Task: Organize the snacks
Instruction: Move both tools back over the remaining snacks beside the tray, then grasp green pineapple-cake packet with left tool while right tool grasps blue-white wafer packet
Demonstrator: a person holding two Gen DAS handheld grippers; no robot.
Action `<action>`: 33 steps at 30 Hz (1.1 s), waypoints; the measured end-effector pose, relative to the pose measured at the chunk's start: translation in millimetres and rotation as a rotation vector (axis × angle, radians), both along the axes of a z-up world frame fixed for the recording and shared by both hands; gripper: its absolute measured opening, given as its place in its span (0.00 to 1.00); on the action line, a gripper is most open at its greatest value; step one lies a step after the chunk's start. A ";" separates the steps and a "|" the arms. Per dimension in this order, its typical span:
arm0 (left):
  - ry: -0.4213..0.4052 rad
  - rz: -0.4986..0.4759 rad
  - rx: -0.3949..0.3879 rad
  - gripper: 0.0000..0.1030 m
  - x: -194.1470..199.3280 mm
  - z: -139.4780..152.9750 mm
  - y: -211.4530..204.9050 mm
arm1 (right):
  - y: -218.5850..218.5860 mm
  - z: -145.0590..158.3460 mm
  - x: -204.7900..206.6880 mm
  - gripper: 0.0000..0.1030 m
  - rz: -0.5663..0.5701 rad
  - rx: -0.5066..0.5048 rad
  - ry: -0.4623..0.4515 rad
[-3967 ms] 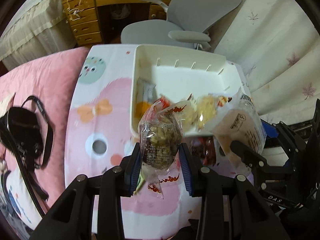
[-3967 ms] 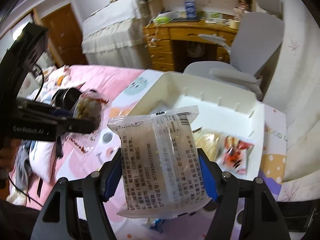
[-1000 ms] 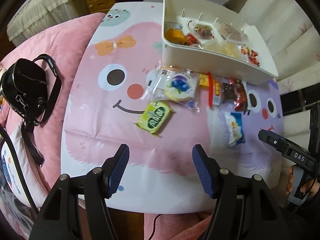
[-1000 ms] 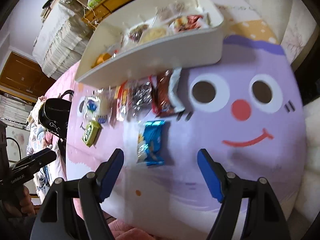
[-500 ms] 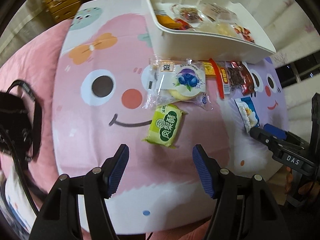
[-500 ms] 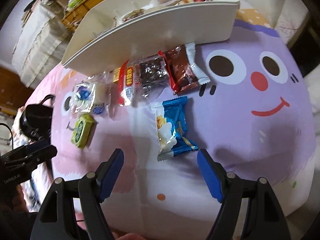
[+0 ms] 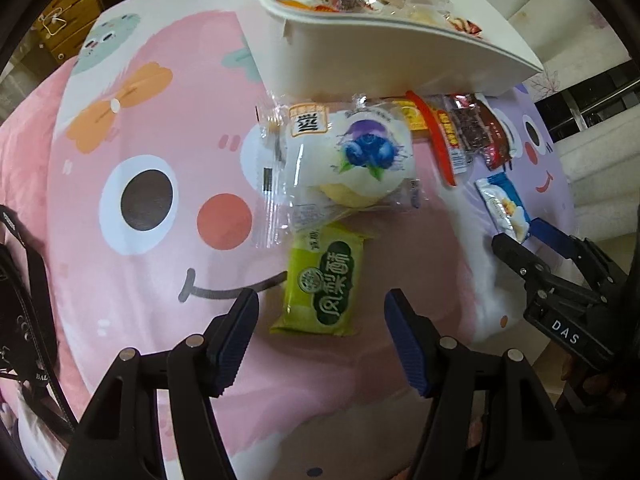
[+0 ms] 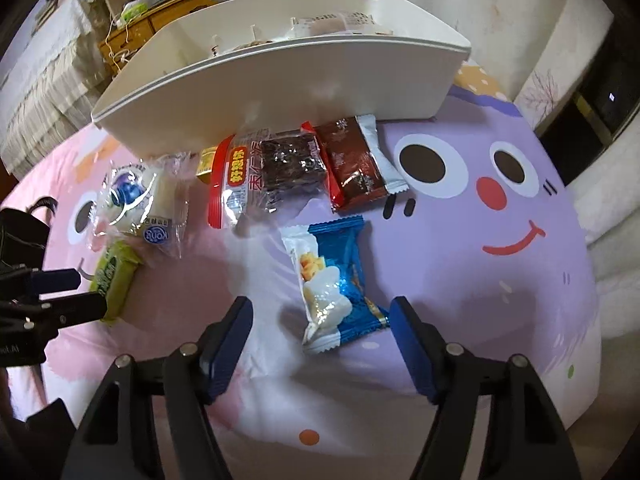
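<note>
My left gripper (image 7: 320,316) is open and empty, with its fingers either side of the near end of a green snack pack (image 7: 324,280) on the cartoon-face cloth. My right gripper (image 8: 320,320) is open and empty, close over a blue and white snack pack (image 8: 336,280). A blueberry bun in clear wrap (image 7: 344,164) lies behind the green pack. A red-edged brownie pack (image 8: 276,168) and a brown wrapper (image 8: 356,164) lie against the white bin (image 8: 280,80), which holds several snacks (image 7: 352,0).
The cloth covers a small table whose front edge is close to both grippers. A black bag with straps (image 7: 20,304) lies on the pink bedding to the left. A wooden desk (image 8: 160,12) stands behind the bin.
Four seconds ago each gripper held a snack over the bin; both are now empty. Over the last second both have come down toward the loose packs on the cloth.
</note>
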State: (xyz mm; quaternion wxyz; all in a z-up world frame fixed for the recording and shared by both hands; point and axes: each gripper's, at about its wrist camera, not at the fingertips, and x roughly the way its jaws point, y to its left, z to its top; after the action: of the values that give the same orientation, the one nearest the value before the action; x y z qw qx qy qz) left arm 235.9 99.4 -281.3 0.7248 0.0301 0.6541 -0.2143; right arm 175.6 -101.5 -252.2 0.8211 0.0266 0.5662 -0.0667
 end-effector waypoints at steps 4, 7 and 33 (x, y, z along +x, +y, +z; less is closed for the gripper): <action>0.023 0.007 -0.011 0.52 5.3 -10.1 3.2 | 5.3 -5.3 2.0 0.62 0.032 -0.049 0.012; -0.010 -0.029 -0.007 0.50 6.0 -8.7 -0.7 | 7.8 -9.2 3.5 0.57 0.043 -0.055 0.036; 0.008 -0.003 -0.101 0.35 6.7 -5.9 6.7 | 10.6 -10.0 9.3 0.43 0.057 0.011 0.069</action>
State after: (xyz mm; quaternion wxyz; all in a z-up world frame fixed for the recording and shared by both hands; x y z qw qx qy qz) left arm 242.6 106.2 -287.2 0.7224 -0.0064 0.6453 -0.2482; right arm 184.9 -90.8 -262.2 0.8025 0.0126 0.5951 -0.0411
